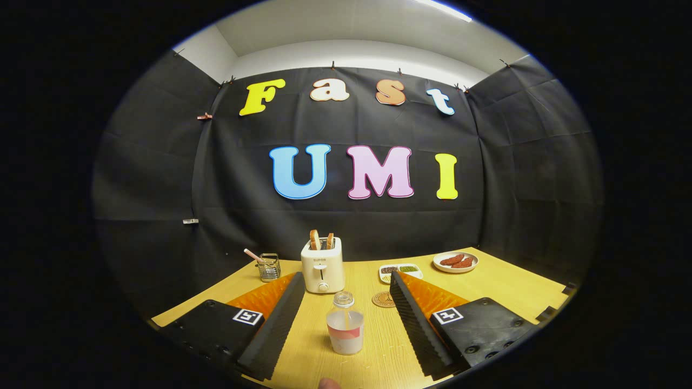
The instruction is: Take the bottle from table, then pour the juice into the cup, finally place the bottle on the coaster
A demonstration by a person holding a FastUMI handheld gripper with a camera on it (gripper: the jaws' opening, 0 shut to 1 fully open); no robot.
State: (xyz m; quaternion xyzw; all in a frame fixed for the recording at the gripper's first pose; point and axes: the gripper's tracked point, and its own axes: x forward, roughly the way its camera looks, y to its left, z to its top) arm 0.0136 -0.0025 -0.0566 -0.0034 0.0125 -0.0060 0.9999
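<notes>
Surface: wooden table (503, 286) under me, black cloth booth wall behind it and a pale ceiling above.
Gripper: my gripper (346, 319) has its fingers spread wide, with nothing pressed between them and both well clear of the bottle.
Nearest thing: a small pinkish shape (328, 383) sits at the near edge below the bottle; it may be a fingertip, but it is too cut off to tell.
Bottle: the bottle (345, 329) stands upright on the table between my fingers, touching neither. It is clear, with a pale liquid low inside and a red band on its label; I cannot make out a cap.
Coaster: a round brown coaster (383, 299) lies flat just beyond the bottle, close beside the inner face of my right finger.
Toaster: a cream toaster (323, 266) stands beyond the bottle, with two bread slices (321, 241) poking out of the top.
Wire holder: a small wire basket (268, 267) beside the toaster holds a striped straw.
Far dishes: a divided dish (400, 269) of small dark and green bits sits past the coaster; a white plate (455, 262) with reddish pieces is farther out, near the wall.
</notes>
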